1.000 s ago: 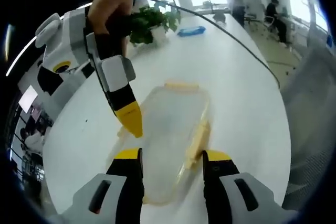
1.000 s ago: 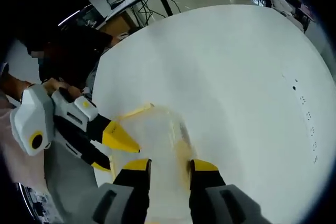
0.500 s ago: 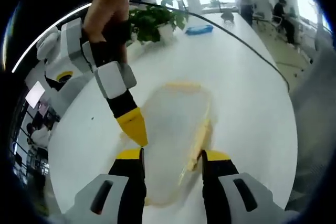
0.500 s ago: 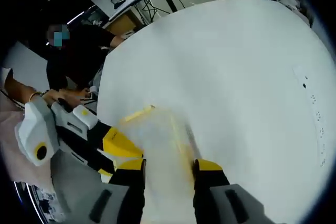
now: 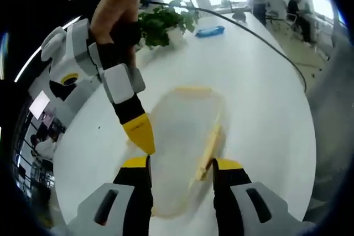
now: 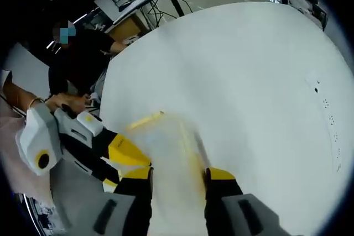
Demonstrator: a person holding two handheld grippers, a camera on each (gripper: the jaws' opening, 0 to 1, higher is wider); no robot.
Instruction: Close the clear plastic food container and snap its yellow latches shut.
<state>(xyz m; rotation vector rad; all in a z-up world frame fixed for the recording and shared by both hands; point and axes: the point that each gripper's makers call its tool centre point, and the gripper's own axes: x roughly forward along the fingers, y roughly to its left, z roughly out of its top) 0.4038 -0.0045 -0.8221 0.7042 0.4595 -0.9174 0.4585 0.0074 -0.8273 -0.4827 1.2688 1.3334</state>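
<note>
The clear plastic container [image 5: 180, 136] lies on the white table [image 5: 260, 98], lid on top, with one yellow latch [image 5: 192, 89] at its far end and another yellow latch [image 5: 209, 146] along its right side. My left gripper [image 5: 181, 164] stands open over its near end. The right gripper [image 5: 141, 132], held by a hand, points its yellow tip down at the container's left edge. In the right gripper view the container [image 6: 166, 142] sits just ahead of my open right gripper [image 6: 178, 173], a yellow latch [image 6: 145, 120] on its far edge, and the left gripper [image 6: 126, 152] comes in from the left.
A potted plant [image 5: 163, 23] and a blue object [image 5: 210, 30] stand at the table's far end, with a dark cable [image 5: 254, 34] arcing across it. A person in dark clothes [image 6: 83, 59] sits at the table's edge. Small dark marks [image 6: 326, 103] dot the table.
Both views shifted slightly with the hands. The right gripper's yellow tip has come a little closer to the container's near left edge. The container has stayed put.
</note>
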